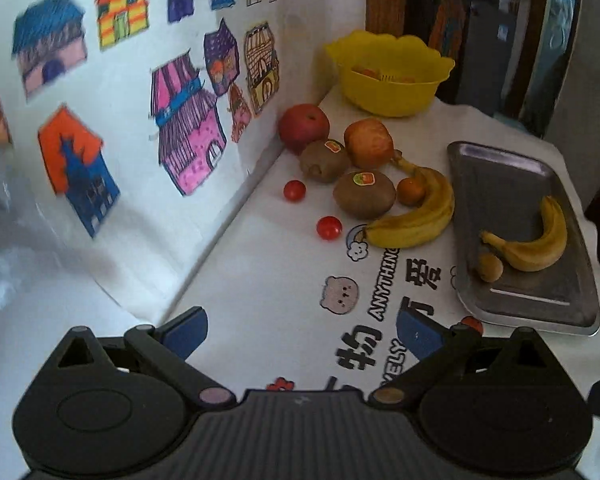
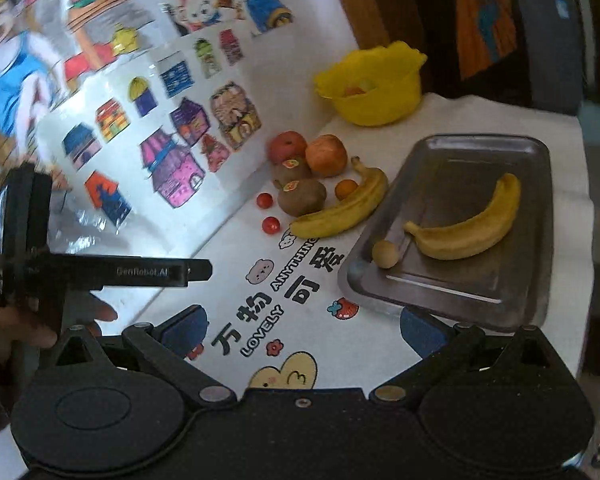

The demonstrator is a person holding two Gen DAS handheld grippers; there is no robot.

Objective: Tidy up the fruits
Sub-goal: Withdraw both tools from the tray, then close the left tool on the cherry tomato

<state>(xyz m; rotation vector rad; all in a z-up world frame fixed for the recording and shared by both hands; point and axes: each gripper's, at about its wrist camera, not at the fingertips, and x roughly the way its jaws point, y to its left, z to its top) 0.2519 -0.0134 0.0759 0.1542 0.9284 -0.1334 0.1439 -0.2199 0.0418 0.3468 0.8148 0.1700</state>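
Jaws of both grippers stood wide and empty; tray (image 2: 480, 152) held one banana (image 2: 466, 228); another banana (image 2: 340, 208) lay beside it on the counter (image 2: 228, 264).

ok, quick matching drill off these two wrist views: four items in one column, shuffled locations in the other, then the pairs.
Items
1. small round brown fruit
2. red apple
3. orange pieces
4. sticker-labelled kiwi

Locations
A. in the yellow bowl
B. on the tablecloth, right beside the loose banana
C. on the metal tray, next to a banana
D. nearest the wall with the house drawings

Pairs: 1-C, 2-D, 3-A, 4-B
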